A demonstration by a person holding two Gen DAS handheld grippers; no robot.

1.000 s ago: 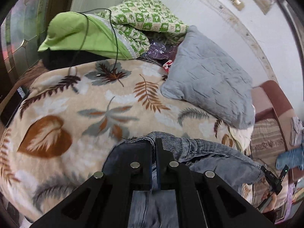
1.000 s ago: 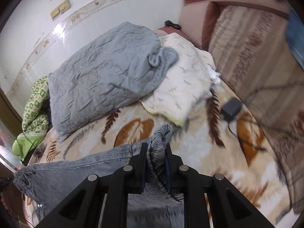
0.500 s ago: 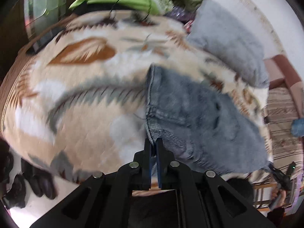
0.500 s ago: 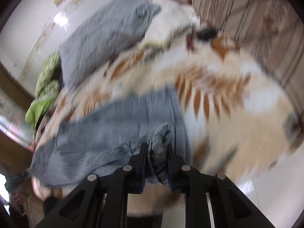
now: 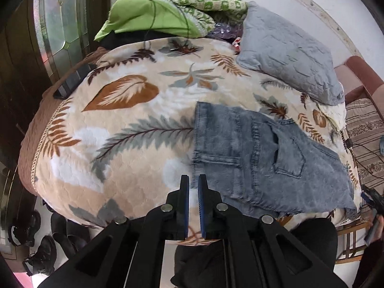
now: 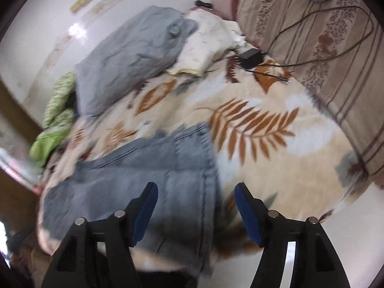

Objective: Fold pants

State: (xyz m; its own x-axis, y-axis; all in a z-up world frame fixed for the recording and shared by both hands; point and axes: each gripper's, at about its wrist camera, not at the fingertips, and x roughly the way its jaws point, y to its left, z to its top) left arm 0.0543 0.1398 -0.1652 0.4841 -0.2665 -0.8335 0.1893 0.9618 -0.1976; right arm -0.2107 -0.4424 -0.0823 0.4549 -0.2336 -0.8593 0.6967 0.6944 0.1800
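Pants (image 5: 261, 153) — folded, flat on bed (image 5: 120, 129) near its front edge. Left tongs (image 5: 193, 187) nearly closed, empty; right tongs (image 6: 195, 199) wide, empty. Risk — overhanging denim sliding off.

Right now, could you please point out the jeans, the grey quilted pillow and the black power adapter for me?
jeans (image 5: 259, 158): left wrist view, on the denim beside the back pocket.
grey quilted pillow (image 5: 288, 48): left wrist view, middle of its quilted top.
black power adapter (image 6: 250, 57): right wrist view, on its black body.
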